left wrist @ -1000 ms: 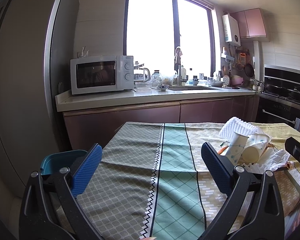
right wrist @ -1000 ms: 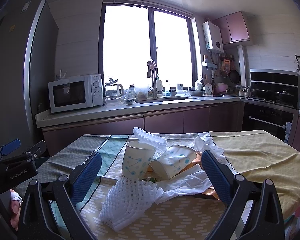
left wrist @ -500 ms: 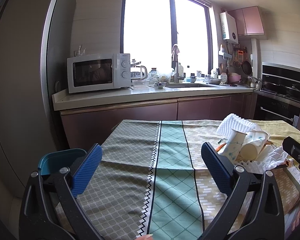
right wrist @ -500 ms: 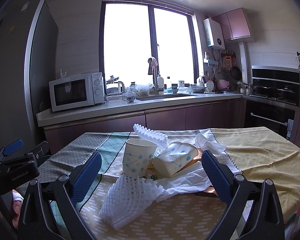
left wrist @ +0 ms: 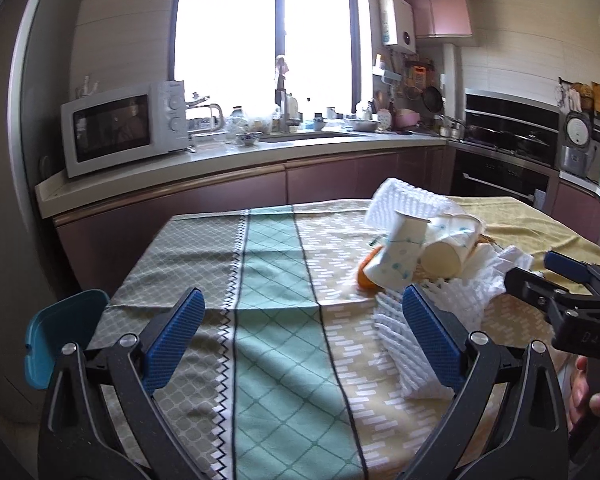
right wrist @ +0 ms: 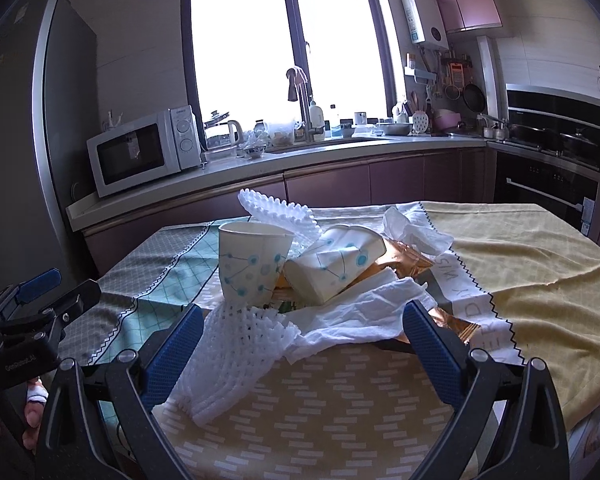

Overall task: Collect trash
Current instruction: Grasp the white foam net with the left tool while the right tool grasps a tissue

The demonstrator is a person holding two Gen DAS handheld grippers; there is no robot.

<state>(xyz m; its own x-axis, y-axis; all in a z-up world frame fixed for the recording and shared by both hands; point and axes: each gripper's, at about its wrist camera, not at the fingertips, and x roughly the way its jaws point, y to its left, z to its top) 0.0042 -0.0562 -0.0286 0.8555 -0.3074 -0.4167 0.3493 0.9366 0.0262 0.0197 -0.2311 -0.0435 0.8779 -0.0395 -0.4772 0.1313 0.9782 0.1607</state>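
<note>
Trash pile sits on the table, on the yellow part of the cloth, toward the right half and nearer the front edge than the far one.

Upright paper cup: long axis near vertical, mouth up, slightly crushed at the rim. In the left wrist view the same cup reads as tilted.

Second paper cup lies on its side just right of the first, touching it; long axis roughly level, base toward the camera and left, mouth away to the right.

White foam net lies in front of the cups, long axis running toward the front edge. A second foam net stands behind the cups. Crumpled white tissue and an orange wrapper lie to the right.

Right gripper: jaws wide apart, nothing between the pads, near end of the front net low between them.

Left gripper: jaws wide, holding nothing, over the green stripe, left of the pile.

Blue bin beyond the table's left edge.
</note>
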